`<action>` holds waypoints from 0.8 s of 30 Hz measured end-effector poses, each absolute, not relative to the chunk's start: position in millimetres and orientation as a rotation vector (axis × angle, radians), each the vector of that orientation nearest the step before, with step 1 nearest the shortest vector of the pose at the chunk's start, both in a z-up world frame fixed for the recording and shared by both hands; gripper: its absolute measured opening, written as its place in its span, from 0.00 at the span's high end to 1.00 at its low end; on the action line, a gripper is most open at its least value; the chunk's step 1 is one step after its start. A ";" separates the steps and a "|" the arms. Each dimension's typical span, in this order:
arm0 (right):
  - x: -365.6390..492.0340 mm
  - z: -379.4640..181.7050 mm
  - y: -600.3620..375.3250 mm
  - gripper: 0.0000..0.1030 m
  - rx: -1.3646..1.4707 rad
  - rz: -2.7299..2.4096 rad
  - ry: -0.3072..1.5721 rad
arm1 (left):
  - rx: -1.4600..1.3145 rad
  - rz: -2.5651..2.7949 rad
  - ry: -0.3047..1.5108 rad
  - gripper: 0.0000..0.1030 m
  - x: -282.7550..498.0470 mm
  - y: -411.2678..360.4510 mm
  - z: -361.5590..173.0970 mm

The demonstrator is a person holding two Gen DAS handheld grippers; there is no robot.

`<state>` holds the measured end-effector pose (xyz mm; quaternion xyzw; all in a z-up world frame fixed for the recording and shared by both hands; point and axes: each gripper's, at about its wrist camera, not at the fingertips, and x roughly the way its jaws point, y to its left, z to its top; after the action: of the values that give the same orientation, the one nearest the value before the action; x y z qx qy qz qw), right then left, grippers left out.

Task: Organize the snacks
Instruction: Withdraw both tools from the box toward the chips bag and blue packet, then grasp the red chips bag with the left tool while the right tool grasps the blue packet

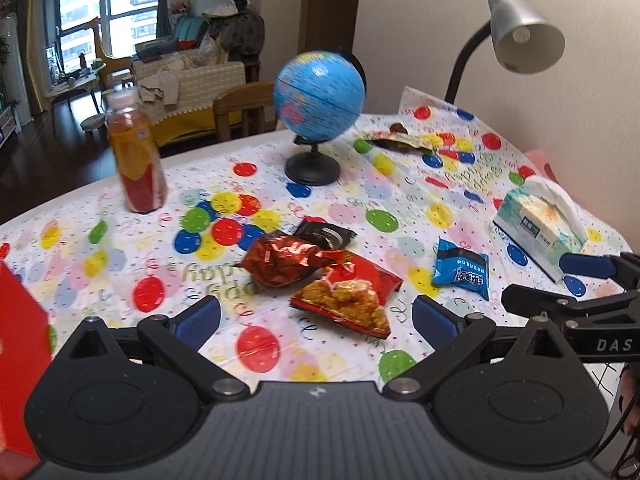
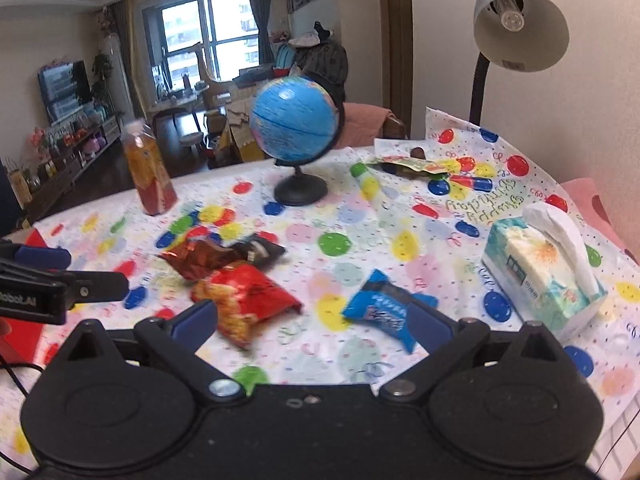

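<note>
Several snack packets lie mid-table: a red fried-snack bag (image 1: 352, 300) (image 2: 244, 300), a shiny dark-red bag (image 1: 288, 258) (image 2: 200, 260), a black packet (image 1: 326, 234) (image 2: 260, 252) and a blue packet (image 1: 462, 268) (image 2: 380, 308). Another opened packet (image 1: 396, 140) (image 2: 404, 166) lies at the back. My left gripper (image 1: 316, 320) is open and empty above the table, just short of the red bag. My right gripper (image 2: 312, 322) is open and empty, near the blue packet; it also shows in the left wrist view (image 1: 560, 280).
A globe (image 1: 320, 96) (image 2: 294, 120), a juice bottle (image 1: 136, 156) (image 2: 148, 172), a desk lamp (image 1: 520, 32) (image 2: 516, 24) and a tissue box (image 1: 540, 228) (image 2: 548, 268) stand on the balloon-print tablecloth (image 1: 360, 196). A red box (image 1: 20, 340) sits at the left edge.
</note>
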<state>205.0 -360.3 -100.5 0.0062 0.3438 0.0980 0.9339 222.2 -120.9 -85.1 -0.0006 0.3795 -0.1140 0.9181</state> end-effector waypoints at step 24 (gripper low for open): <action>316.2 -184.1 -396.7 0.11 -0.307 0.402 0.856 | 0.175 -0.328 0.957 0.01 325.1 -185.1 -164.7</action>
<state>316.2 -396.7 -184.1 -0.1474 0.4107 0.1927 0.8789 325.1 -185.1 -164.7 0.0837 0.4578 -0.1571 0.8711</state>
